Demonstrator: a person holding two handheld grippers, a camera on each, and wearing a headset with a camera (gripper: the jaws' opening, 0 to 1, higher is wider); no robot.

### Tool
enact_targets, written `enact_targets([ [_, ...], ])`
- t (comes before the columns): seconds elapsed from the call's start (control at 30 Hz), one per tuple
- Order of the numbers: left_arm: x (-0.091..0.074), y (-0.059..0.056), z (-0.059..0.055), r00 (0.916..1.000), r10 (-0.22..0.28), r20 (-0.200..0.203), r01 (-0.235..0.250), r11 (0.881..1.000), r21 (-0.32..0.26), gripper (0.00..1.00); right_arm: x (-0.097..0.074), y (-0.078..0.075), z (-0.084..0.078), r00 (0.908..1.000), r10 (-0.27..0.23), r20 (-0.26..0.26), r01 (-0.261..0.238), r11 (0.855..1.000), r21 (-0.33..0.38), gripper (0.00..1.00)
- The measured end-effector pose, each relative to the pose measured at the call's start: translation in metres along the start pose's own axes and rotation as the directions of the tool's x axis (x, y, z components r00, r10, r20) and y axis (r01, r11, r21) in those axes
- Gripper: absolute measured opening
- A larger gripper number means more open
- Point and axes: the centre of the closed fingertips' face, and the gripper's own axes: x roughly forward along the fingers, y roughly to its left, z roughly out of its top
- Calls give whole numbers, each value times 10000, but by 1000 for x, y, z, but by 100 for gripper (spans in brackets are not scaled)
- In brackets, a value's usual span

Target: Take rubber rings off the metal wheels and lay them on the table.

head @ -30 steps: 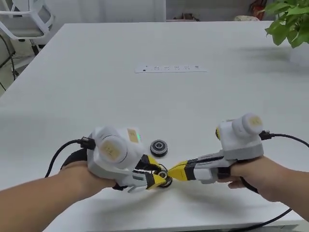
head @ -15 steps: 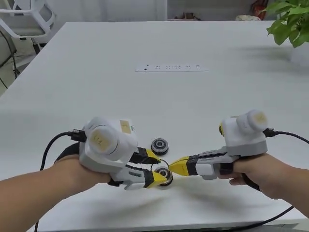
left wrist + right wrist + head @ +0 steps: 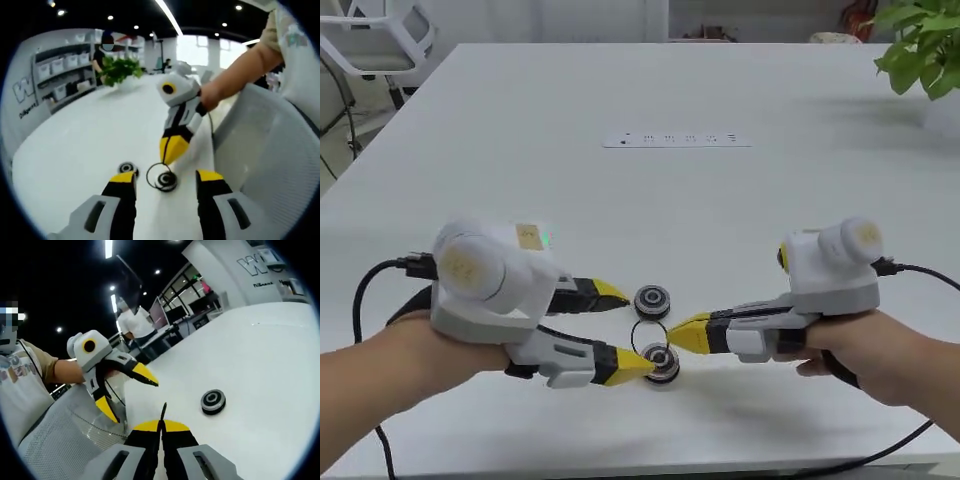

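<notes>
**Bottom centre of the head view: ring pinched, wheel on the tabletop**

Down at the near edge of the tabletop [image 3: 640, 200], the left gripper [image 3: 625, 329] has its jaws spread wide with nothing in them. A bare-looking metal wheel [image 3: 662, 362] sits just beside the tip of the lower jaw. Coming in from the right of the frame, the right gripper [image 3: 688, 337] has its jaws pressed together on a thin black rubber ring [image 3: 148, 175]. The ring loops down to that wheel, and I honestly can't tell if it's fully clear of it. Just above, around mid-frame, a second wheel [image 3: 651, 301] lies flat with its black ring on. Further up the tabletop there's a white power strip [image 3: 677, 140]. Past that are a plant [image 3: 920, 50] at the upper right and a chair [image 3: 375, 40] at the upper left.
</notes>
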Motion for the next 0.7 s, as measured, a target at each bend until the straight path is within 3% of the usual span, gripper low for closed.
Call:
enact_targets([
  [0.3,-22,0,2,9993,300,240,-293,9992,-281,65,4,3,8,9998,208,11,-208,9995,-241,0],
  [0.7,-49,11,-5,9932,1079,427,-1051,9924,-636,73,18,-2,19,9995,321,-72,-324,9987,-398,0],
])
